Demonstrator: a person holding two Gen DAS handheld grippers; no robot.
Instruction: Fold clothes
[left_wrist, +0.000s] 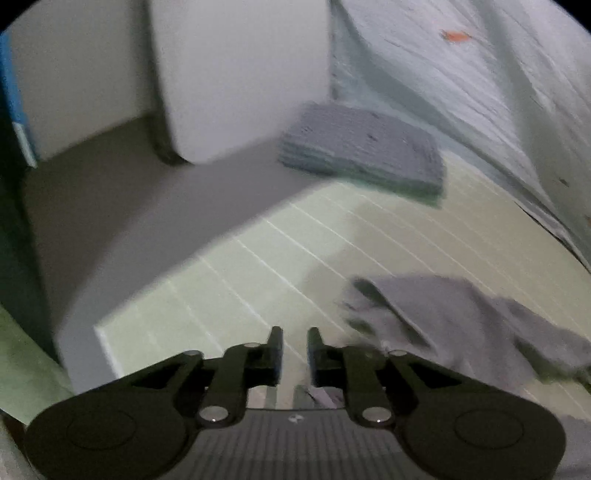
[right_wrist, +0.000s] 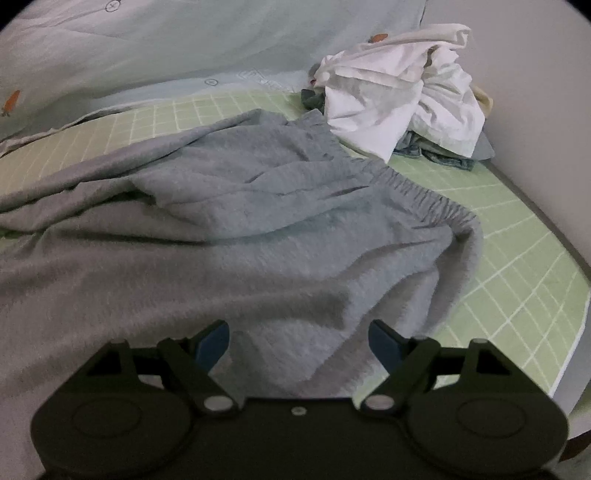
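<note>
Grey sweatpants (right_wrist: 258, 221) lie rumpled across the green checked mattress (right_wrist: 517, 258), their elastic waistband (right_wrist: 417, 188) toward the right. My right gripper (right_wrist: 299, 328) hovers over the near part of the pants, its blue-padded jaws wide open and pressing on nothing. In the left wrist view, one end of the grey pants (left_wrist: 461, 321) lies crumpled at the lower right. My left gripper (left_wrist: 295, 332) is just left of it over bare mattress (left_wrist: 258, 266), jaws a narrow gap apart with nothing between the pads. The view is motion-blurred.
A folded stack of grey clothes (left_wrist: 365, 155) sits at the mattress's far corner beside a white post (left_wrist: 240, 74). A pile of unfolded white and denim garments (right_wrist: 399, 92) lies at the back right against the wall. A pale blue duvet (right_wrist: 184, 48) is bunched along the far side.
</note>
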